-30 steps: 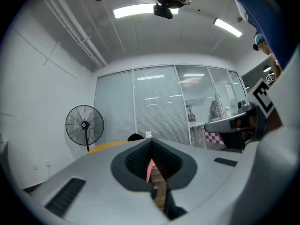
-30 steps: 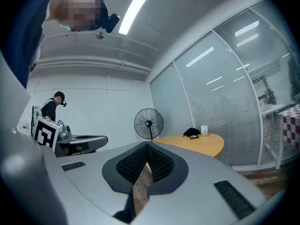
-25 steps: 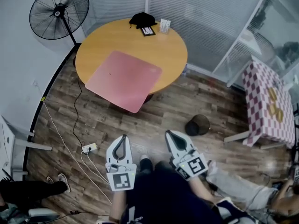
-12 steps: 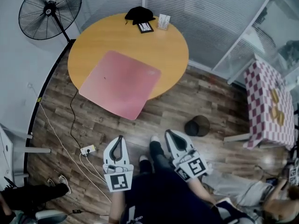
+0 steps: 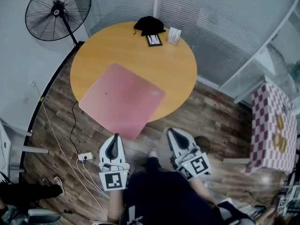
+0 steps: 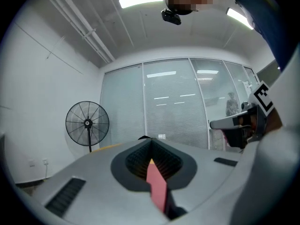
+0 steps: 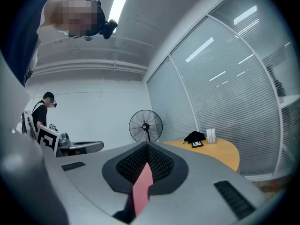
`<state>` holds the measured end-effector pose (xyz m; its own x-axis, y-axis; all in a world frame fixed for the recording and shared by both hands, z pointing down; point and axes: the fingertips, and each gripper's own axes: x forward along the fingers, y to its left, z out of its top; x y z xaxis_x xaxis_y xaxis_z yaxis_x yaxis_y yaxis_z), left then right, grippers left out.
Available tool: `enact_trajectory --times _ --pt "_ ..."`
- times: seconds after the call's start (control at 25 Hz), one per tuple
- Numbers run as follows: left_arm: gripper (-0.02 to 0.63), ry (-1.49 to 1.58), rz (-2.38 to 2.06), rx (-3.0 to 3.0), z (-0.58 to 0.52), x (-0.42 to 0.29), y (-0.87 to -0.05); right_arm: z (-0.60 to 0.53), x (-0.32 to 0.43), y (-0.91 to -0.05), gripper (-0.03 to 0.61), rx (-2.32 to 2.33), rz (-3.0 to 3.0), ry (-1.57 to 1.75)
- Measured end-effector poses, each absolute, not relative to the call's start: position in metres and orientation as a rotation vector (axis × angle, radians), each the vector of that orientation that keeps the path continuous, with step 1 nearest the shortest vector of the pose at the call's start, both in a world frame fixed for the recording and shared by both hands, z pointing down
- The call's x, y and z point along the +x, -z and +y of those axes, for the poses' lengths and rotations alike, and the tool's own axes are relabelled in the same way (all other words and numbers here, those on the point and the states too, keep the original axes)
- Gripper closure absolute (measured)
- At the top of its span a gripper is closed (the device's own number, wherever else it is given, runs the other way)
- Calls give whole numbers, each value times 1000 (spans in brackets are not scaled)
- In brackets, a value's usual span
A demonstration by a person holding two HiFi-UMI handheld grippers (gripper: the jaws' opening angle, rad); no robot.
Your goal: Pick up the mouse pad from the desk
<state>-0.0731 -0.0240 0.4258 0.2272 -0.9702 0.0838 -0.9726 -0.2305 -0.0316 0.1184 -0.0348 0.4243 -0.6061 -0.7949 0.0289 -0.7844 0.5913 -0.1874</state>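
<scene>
A large pink mouse pad (image 5: 122,100) lies on the round yellow table (image 5: 117,46), its near corner hanging over the table's front edge. My left gripper (image 5: 114,136) is held level over the floor just short of that corner, jaws shut and empty. My right gripper (image 5: 170,131) is beside it to the right, also shut with nothing held. In the left gripper view the jaws (image 6: 150,141) meet, and a pink sliver of the pad (image 6: 157,186) shows through the slit. The right gripper view shows its jaws (image 7: 146,144) the same way, with the pad (image 7: 142,186) visible as a sliver.
A standing fan (image 5: 57,11) is left of the table. A black cloth (image 5: 149,25), a small frame (image 5: 153,40) and a white card holder (image 5: 174,35) sit at the table's far edge. A power strip (image 5: 84,156) with cables lies on the floor. A checkered table (image 5: 274,125) stands right.
Both grippers have come closer to the table together, now near the pad's overhanging corner. Both stayed shut and empty.
</scene>
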Motion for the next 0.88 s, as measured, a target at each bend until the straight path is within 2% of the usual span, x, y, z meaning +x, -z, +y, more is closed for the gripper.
enact_trajectory --times 0.88 --pt "612 -256 -1755 2425 -79 -98 -464 -110 113 -430 577 -1439 2761 314"
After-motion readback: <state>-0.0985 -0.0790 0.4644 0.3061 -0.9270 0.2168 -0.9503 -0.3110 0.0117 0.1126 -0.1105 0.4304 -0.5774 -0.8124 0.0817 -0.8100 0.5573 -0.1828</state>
